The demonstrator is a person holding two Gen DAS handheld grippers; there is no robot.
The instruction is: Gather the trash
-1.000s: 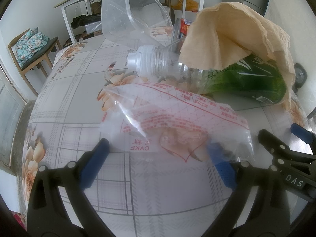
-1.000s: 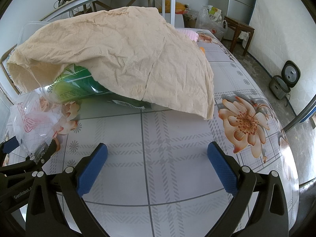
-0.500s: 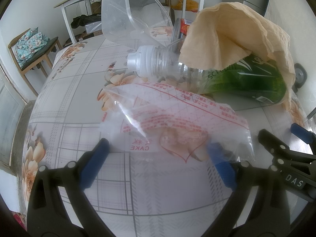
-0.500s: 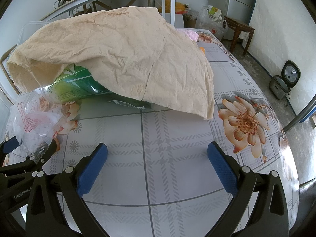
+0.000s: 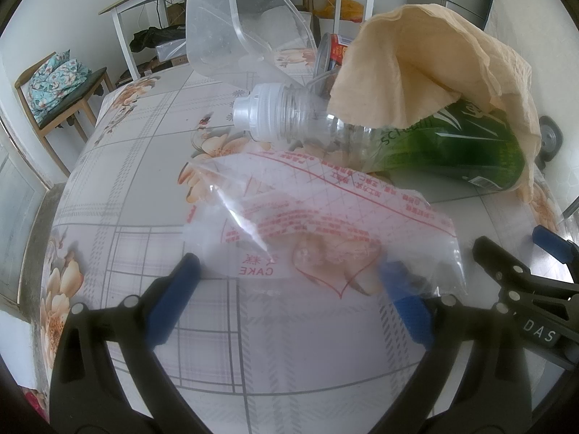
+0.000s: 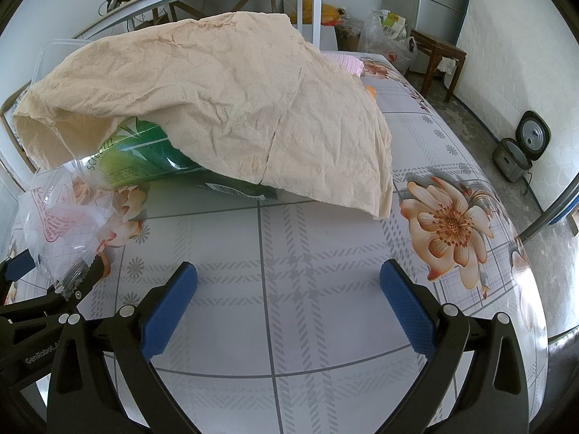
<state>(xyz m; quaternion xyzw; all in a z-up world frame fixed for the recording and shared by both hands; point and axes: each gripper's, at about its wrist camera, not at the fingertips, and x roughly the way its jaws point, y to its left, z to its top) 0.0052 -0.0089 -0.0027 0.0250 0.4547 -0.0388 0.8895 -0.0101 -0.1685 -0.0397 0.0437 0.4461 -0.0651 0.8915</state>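
Note:
A clear plastic cake wrapper (image 5: 325, 224) with red print lies on the flowered tablecloth, right in front of my left gripper (image 5: 289, 275). The left gripper is open; its right finger sits under the wrapper's edge. Behind the wrapper lies a plastic bottle (image 5: 398, 137) with a green label and white cap, half covered by a crumpled beige paper towel (image 5: 452, 65). My right gripper (image 6: 289, 282) is open and empty over bare tablecloth, short of the paper towel (image 6: 235, 108) and the bottle (image 6: 144, 159). The wrapper also shows at the left of the right wrist view (image 6: 65, 231).
A clear plastic tub (image 5: 235, 29) leans at the back of the table, with a red can (image 5: 336, 50) beside it. A chair (image 5: 65, 86) stands off the table's far left. A rice cooker (image 6: 521, 152) sits on the floor to the right. The table edge (image 6: 535, 289) curves near on the right.

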